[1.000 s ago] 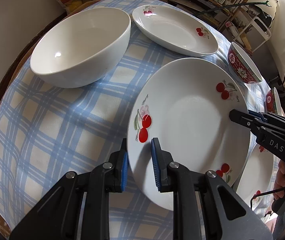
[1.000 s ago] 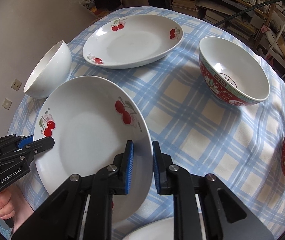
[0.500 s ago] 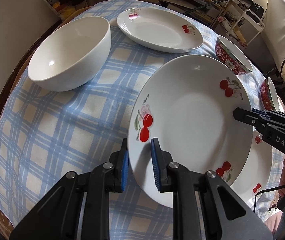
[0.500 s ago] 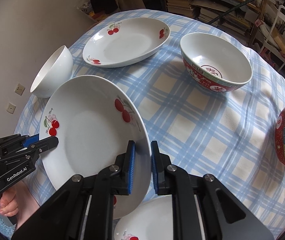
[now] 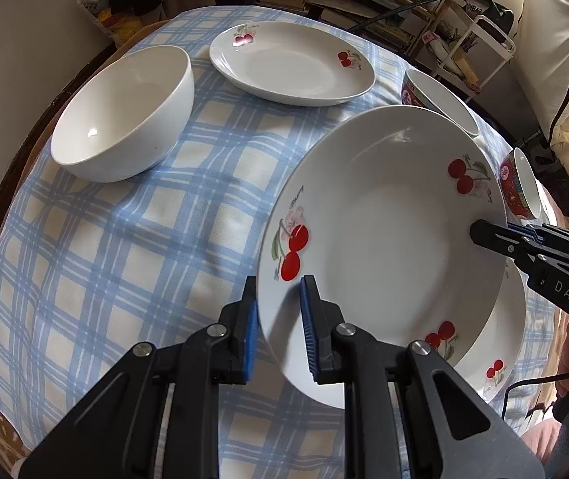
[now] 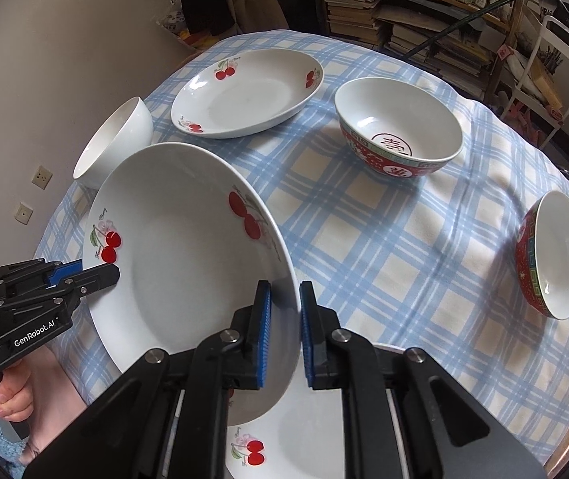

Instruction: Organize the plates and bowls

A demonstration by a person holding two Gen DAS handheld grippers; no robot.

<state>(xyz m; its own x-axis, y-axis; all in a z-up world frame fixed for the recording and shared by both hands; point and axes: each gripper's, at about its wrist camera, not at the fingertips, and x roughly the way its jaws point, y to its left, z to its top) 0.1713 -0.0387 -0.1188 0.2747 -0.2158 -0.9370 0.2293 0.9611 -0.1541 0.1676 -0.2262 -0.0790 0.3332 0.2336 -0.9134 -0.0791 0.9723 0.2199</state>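
Left wrist: tongs (image 5: pixel 277 319) astride plate (image 5: pixel 380 239) rim.

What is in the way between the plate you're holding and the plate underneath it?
Nothing visible. The held cherry plate is gripped at opposite rims by the left tool and the right tool. It hangs tilted above the lower cherry plate, whose visible part is bare. The rest of that plate is hidden.

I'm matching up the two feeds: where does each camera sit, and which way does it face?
Left wrist: on the left gripper, facing across the table; shows its fingers clamped on the held plate, plus the right gripper.
Right wrist: on the right gripper, gripping the plate's opposite rim; the left gripper and hand show.
Shared: held plate, far plate, white bowl.
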